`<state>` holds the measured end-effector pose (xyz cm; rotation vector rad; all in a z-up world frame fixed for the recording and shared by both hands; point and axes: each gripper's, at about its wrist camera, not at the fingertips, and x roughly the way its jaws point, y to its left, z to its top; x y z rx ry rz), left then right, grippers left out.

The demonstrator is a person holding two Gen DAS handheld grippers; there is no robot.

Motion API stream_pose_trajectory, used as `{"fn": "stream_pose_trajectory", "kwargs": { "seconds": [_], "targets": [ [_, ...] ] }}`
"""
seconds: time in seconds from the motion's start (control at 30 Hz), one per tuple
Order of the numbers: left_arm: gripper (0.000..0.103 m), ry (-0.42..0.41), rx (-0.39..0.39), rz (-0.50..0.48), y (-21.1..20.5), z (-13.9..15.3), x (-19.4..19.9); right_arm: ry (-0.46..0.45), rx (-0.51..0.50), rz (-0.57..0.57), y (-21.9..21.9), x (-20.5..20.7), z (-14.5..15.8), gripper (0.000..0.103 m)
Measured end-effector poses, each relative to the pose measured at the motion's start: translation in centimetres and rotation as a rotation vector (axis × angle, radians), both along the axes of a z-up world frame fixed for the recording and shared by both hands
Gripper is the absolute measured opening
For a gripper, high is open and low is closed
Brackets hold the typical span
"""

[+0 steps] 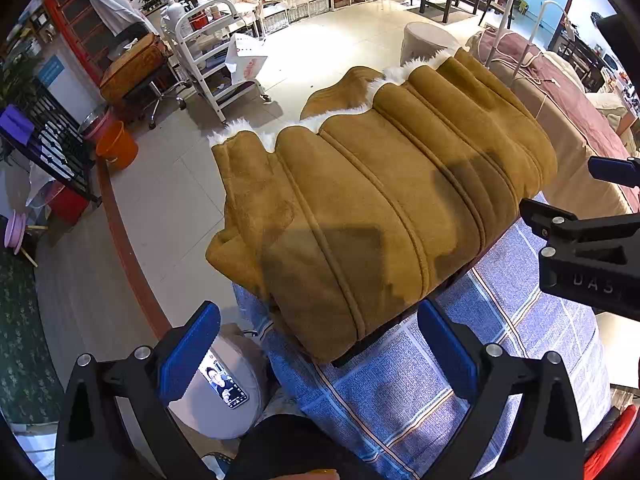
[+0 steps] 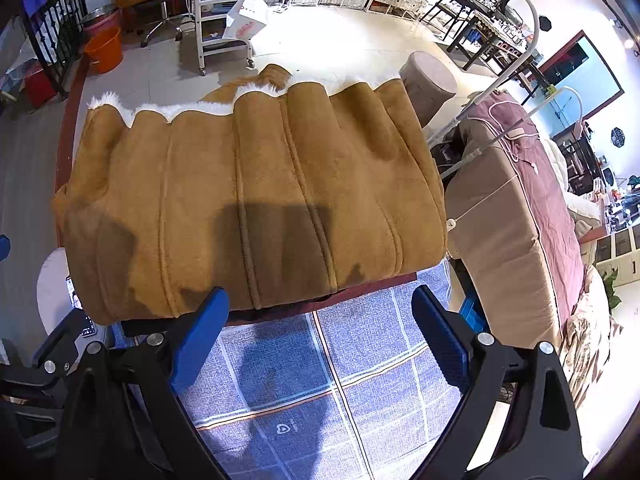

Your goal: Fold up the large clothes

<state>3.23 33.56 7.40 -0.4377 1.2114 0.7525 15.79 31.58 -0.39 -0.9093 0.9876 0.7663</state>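
A large brown suede coat [image 1: 360, 200] with white fleece lining lies folded into a thick bundle on a blue checked cloth [image 1: 400, 392]; it also shows in the right wrist view [image 2: 248, 208]. My left gripper [image 1: 320, 344] is open and empty, hovering just in front of the coat's near edge. My right gripper [image 2: 320, 328] is open and empty, just in front of the coat's near edge over the blue cloth [image 2: 320, 392]. The right gripper also shows at the right edge of the left wrist view [image 1: 592, 196].
A round grey stool with a phone [image 1: 226, 386] stands at the left of the table. A massage bed [image 2: 520, 220] with a maroon cover is at the right. An orange bucket [image 1: 118, 146], a white trolley [image 1: 208, 52] and a beige stool [image 2: 432, 80] stand on the tiled floor beyond.
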Motion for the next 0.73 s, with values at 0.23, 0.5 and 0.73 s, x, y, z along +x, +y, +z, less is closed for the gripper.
{"fn": "stream_pose_trajectory", "kwargs": {
  "seconds": [0.23, 0.5, 0.73],
  "targets": [
    [0.097, -0.010, 0.012, 0.001, -0.22, 0.13, -0.29, 0.000, 0.002, 0.002, 0.05, -0.14, 0.11, 0.091],
    [0.097, -0.025, 0.012, 0.001, -0.36, 0.44, -0.54, 0.000, 0.005, 0.000, 0.15, -0.23, 0.23, 0.091],
    [0.097, -0.028, 0.007, 0.002, -0.37, 0.53, -0.43, -0.004, 0.008, 0.000, 0.27, -0.27, 0.39, 0.091]
  ]
}}
